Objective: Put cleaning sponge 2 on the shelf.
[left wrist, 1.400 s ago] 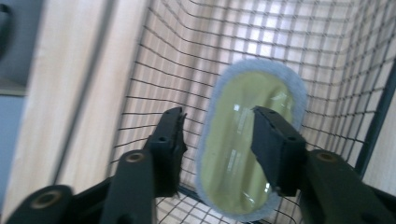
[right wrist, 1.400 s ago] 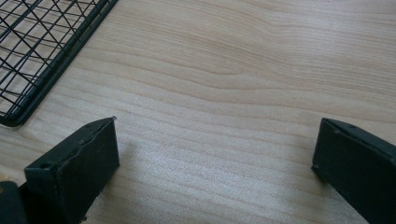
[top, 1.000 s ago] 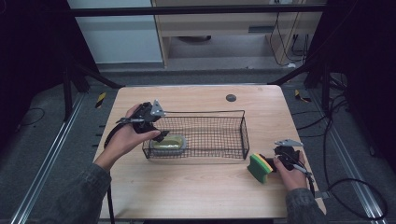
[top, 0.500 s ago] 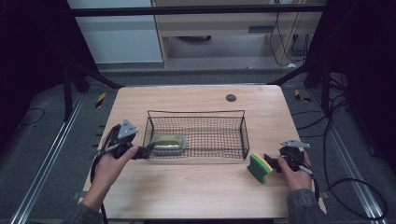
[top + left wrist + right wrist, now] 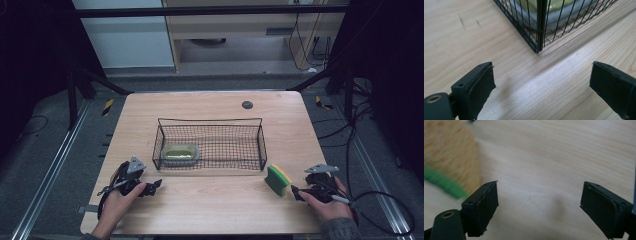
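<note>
Bright, evenly lit table (image 5: pixel 210 200) amid dark surroundings; sponge (image 5: pixel 446 165) blurred close up

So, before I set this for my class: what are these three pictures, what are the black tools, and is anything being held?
A person sits at a wooden table with a hand-held two-jaw gripper in each hand. The high view looks down from above: left gripper at the left, right gripper at the right. The other two pictures come from cameras riding on each gripper, looking along its black jaws. On the table stands a wire basket with a soap dish inside. A sponge, green and yellow, lies just outside the basket, near the right gripper. Nothing is held: both grippers are open over bare wood. The right gripper's jaws have just been closing, with nothing between them.
</note>
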Action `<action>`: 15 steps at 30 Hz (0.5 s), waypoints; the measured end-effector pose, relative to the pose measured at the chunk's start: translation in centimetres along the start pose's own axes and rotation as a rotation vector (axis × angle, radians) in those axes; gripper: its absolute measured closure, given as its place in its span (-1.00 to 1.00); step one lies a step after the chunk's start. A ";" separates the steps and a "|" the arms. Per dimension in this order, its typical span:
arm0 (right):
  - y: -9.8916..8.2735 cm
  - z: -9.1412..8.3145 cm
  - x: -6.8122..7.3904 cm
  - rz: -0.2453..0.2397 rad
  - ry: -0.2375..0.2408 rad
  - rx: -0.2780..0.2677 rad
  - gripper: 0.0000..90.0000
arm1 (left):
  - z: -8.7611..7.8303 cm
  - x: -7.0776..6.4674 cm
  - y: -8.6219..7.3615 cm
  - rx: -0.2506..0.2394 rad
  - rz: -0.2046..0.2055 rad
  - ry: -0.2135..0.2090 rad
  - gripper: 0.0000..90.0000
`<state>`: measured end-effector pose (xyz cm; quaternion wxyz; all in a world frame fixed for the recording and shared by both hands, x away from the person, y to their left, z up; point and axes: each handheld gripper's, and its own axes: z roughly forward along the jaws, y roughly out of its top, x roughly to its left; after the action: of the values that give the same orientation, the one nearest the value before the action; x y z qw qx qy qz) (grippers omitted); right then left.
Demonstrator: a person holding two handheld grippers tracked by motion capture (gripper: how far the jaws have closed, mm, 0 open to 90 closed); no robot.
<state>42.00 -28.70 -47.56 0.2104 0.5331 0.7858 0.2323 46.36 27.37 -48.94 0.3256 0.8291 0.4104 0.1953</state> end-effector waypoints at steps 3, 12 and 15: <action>-0.2 -0.9 0.7 -0.024 0.026 0.025 -0.60 | 0.4 0.0 -0.2 0.023 0.001 0.007 -0.89; 1.0 -3.0 3.0 -0.098 0.104 0.060 -0.60 | 1.7 0.1 -0.1 0.053 -0.036 -0.014 -0.92; 1.6 -3.4 4.0 -0.121 0.116 0.070 -0.60 | 1.8 0.0 0.0 0.050 -0.033 -0.013 -0.94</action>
<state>39.84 -24.95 -44.17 0.1596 0.4773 0.8352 0.2219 47.44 26.68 -50.26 0.3106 0.8313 0.4268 0.1741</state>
